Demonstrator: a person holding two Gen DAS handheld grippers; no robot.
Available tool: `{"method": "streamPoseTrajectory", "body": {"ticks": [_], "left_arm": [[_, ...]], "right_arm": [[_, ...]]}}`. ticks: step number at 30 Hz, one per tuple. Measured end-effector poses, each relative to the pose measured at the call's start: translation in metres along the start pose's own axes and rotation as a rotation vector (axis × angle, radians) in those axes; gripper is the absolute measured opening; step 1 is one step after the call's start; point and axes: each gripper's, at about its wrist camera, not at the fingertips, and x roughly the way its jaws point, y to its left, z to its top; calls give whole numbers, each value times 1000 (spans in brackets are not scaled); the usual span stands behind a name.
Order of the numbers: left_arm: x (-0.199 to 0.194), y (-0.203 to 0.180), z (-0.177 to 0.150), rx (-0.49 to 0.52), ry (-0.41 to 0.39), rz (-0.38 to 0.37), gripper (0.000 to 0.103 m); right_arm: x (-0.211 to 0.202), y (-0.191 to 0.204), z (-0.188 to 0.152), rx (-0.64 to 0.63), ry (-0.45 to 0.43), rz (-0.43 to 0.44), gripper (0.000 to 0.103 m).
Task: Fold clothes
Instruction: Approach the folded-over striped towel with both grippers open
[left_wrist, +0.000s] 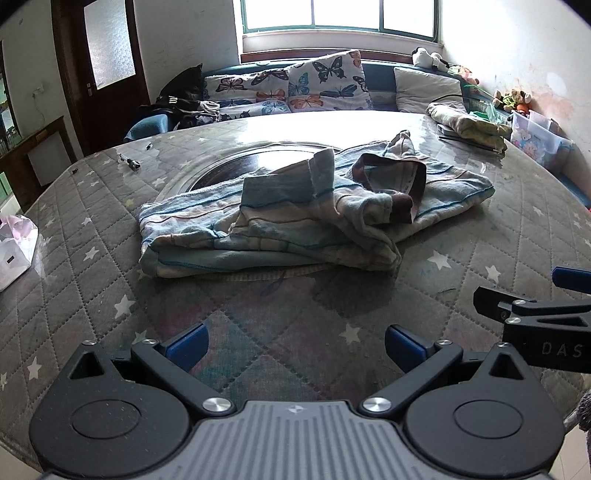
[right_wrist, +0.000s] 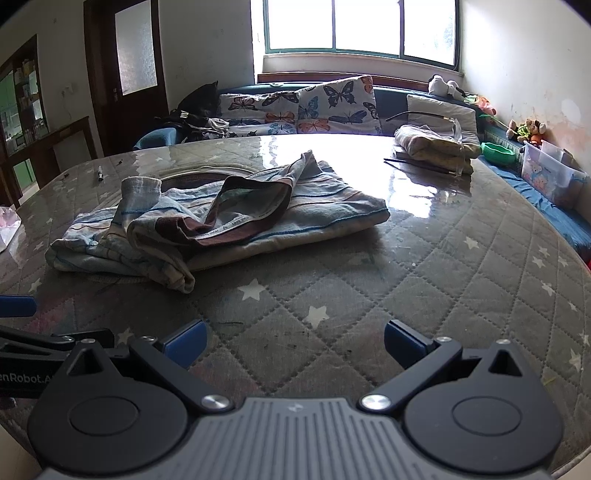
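A striped pale-blue and cream garment (left_wrist: 295, 218) lies loosely folded in the middle of the round table, its brown waistband (left_wrist: 391, 181) gaping open on top. The right wrist view shows the same garment (right_wrist: 221, 229) left of centre. My left gripper (left_wrist: 295, 347) hovers low over the table's near edge, open and empty, well short of the cloth. My right gripper (right_wrist: 295, 343) is also open and empty, to the right of the left one; its side shows as the right gripper (left_wrist: 535, 317) in the left wrist view. A folded yellowish garment (right_wrist: 436, 147) rests at the far right.
The table (right_wrist: 461, 277) has a grey quilted star cover under glass. A pen (left_wrist: 129, 161) lies far left, a white bag (left_wrist: 14, 247) at the left edge. Behind are a sofa with butterfly cushions (right_wrist: 325, 107), dark clothes (right_wrist: 195, 110), a clear toy box (right_wrist: 546, 173) and a dark door (left_wrist: 107, 62).
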Motion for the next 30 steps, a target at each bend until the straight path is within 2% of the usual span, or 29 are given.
{"method": "streamPoseTrajectory", "body": {"ticks": [18,30], "left_arm": [[12,-1,9,1,28,-10,103],[23,5,28,0,21,-20,103]], "right_arm": [[13,-2,9,-2,12,-1,103],[24,-2,27,-3,4,9,102]]}}
